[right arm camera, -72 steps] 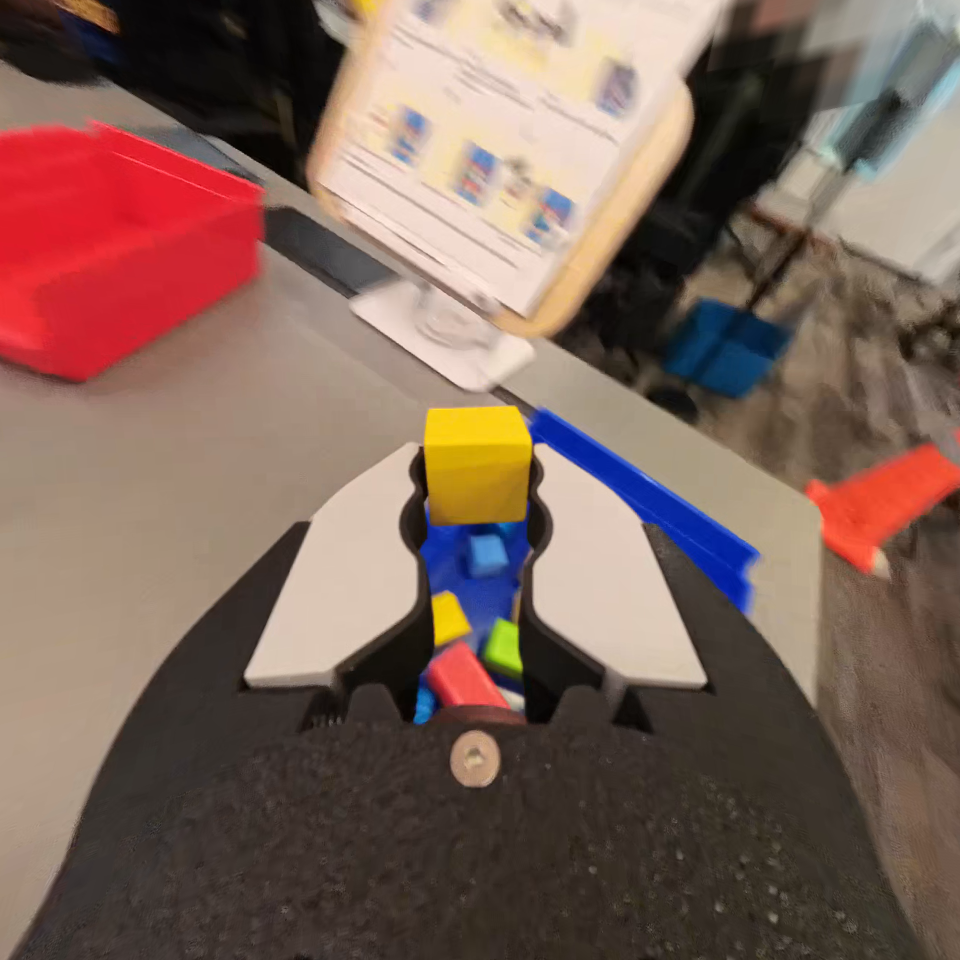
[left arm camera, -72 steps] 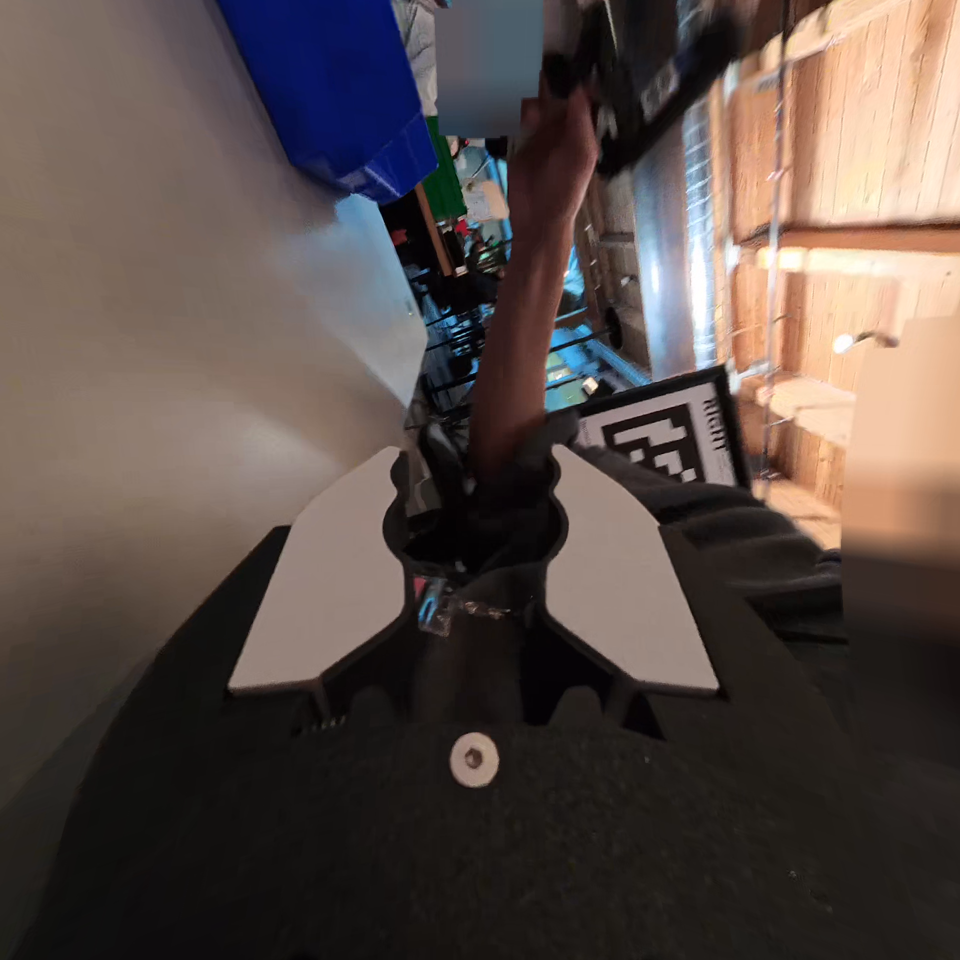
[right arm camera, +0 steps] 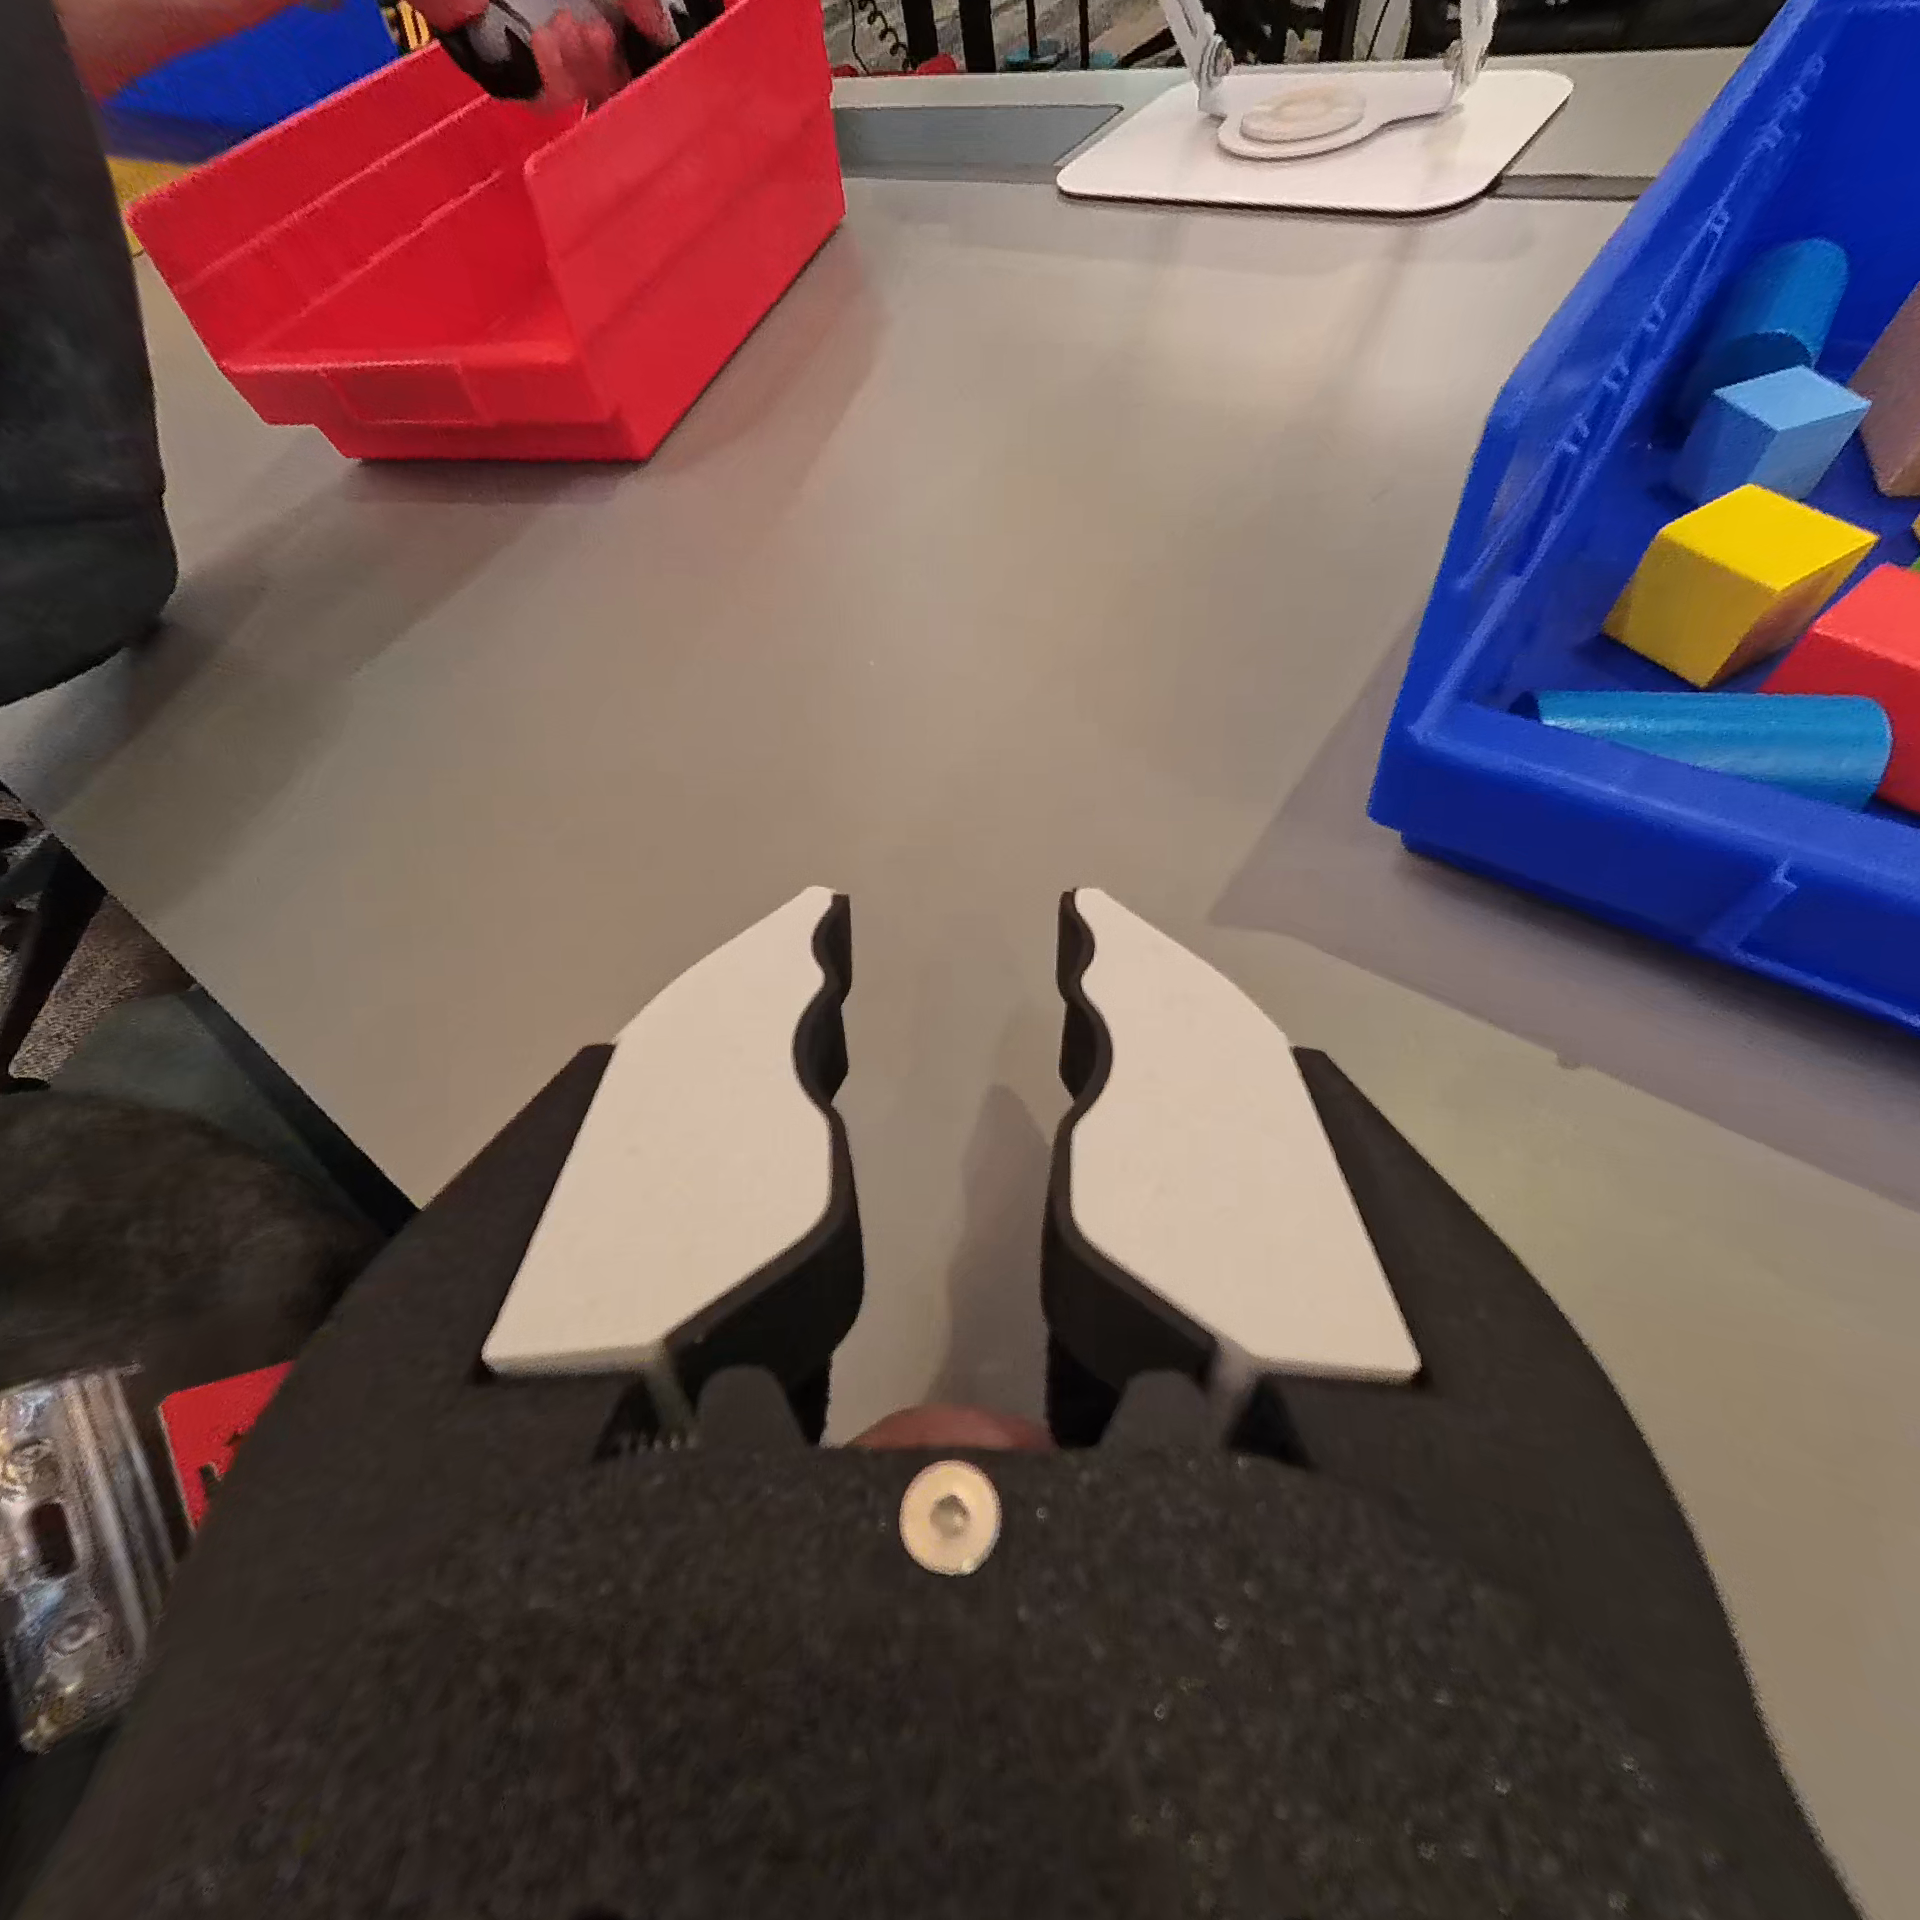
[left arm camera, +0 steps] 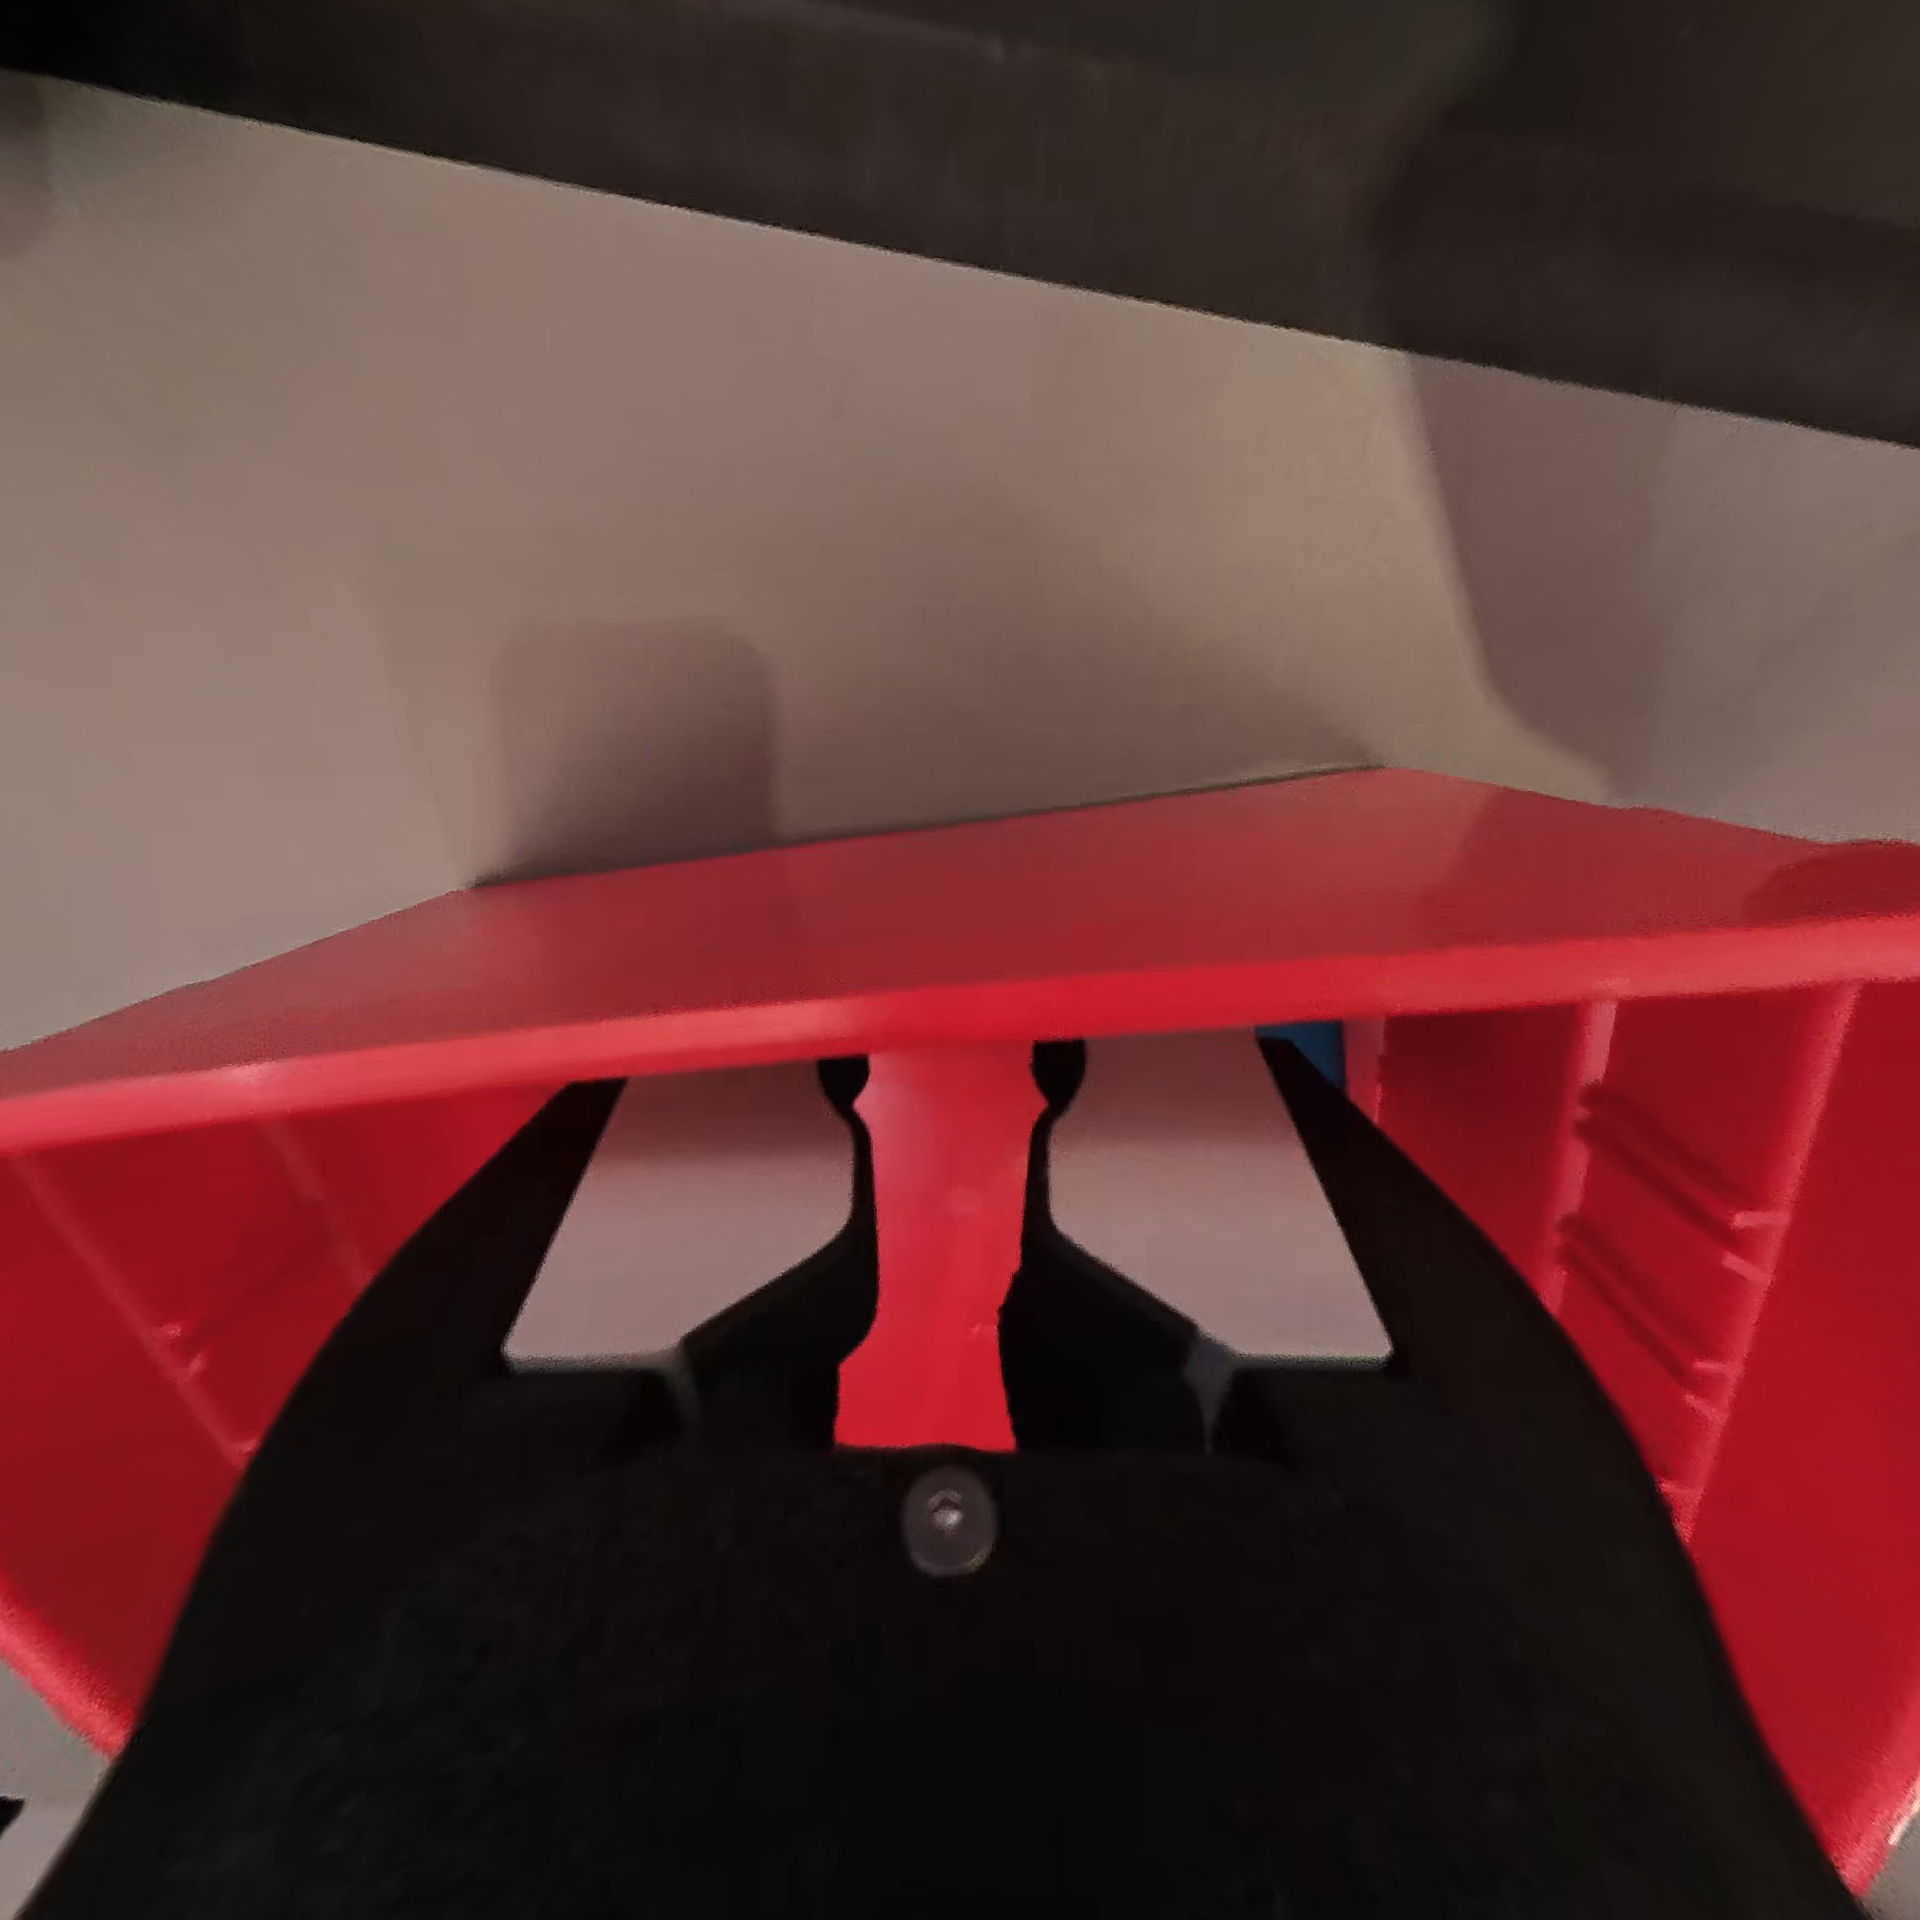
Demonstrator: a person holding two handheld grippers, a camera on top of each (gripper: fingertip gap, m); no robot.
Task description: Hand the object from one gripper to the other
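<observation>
Handover looks done. Right tongs (right arm camera: pixel 954 914) spread, empty above desk (right arm camera: pixel 935 582). Left tongs (left arm camera: pixel 951 1081) inside red bin (left arm camera: pixel 935 956), tips hidden; grip unclear. Next: withdraw toward blue bin (right arm camera: pixel 1558 790) at 3 o'clock.

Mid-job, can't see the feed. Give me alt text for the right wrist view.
The right gripper is open and empty over the grey table. A red bin sits far left with a hand reaching in; a blue bin of coloured blocks, including a yellow cube, sits right.
</observation>
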